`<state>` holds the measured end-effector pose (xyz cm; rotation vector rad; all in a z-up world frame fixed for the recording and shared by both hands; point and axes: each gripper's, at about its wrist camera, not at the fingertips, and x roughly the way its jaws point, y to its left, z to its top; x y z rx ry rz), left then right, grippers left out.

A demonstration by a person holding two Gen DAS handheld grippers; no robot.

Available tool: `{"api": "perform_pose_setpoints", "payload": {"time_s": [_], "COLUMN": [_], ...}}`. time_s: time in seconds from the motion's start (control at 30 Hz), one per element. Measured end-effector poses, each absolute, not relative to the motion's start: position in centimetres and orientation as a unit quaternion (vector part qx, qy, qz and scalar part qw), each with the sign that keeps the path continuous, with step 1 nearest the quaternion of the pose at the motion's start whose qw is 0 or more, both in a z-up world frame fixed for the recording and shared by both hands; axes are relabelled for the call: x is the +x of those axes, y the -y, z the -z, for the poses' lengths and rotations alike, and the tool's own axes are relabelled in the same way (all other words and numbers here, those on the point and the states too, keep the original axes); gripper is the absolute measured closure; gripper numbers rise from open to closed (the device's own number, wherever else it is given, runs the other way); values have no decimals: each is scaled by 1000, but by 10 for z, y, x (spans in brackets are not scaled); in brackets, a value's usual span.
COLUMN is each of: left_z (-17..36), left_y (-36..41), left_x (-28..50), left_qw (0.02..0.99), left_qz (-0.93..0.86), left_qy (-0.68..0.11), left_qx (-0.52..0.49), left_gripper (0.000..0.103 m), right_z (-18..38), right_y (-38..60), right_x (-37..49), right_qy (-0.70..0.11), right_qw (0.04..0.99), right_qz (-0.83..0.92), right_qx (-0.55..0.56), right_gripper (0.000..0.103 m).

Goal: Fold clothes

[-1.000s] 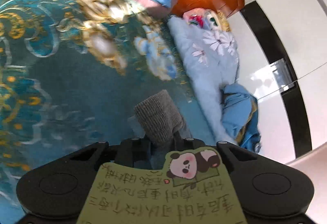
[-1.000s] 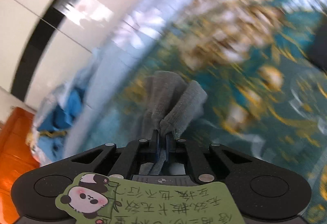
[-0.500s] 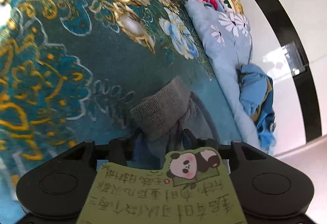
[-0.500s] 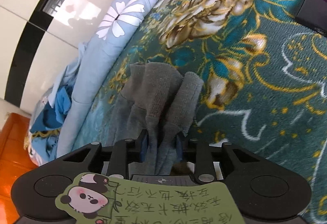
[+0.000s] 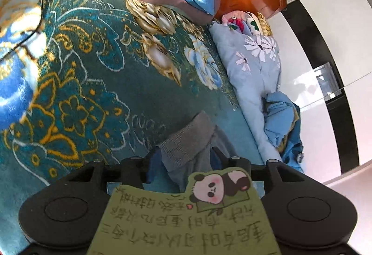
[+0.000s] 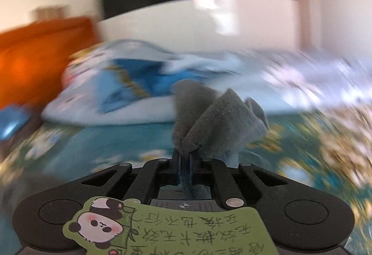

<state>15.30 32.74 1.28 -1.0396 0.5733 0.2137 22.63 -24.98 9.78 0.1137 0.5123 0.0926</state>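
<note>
- Left gripper (image 5: 183,157): jaws opening, gray sock (image 5: 186,141) lies between them, on green bedspread (image 5: 97,82).
- Right gripper (image 6: 184,157): pinching gray sock cuff (image 6: 209,120); pic v. blurry.

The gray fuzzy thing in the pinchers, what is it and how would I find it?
Start at the big teal blanket with gold and blue flowers covering the bed. Near its edge, beside the pale blue daisy quilt, lies a gray knitted garment. Its ribbed cuff sits between the opening left gripper, and the right gripper pinches another bunched part. It is the only plain gray cloth there.
</note>
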Motion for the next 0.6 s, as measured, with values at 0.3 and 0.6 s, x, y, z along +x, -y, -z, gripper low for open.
{"api": "perform_pose_setpoints", "payload": {"time_s": [0.3,0.6], "left_z": [3,10], "left_y": [-319,-281], "left_x": [150,165], "left_qw": [805,801], "left_qz": [-79,-18], "left_qy": [-285,-315], "left_qx": [-514,-509], "left_gripper": [56,55], "right_z": [-29,-35], "right_y": [111,118], "right_x": [216,186], "right_qy": [-332,-338], "right_qw": [929,930], "right_qz": [-133,-127], "right_qx": [-96,-63], "right_gripper": [98,97]}}
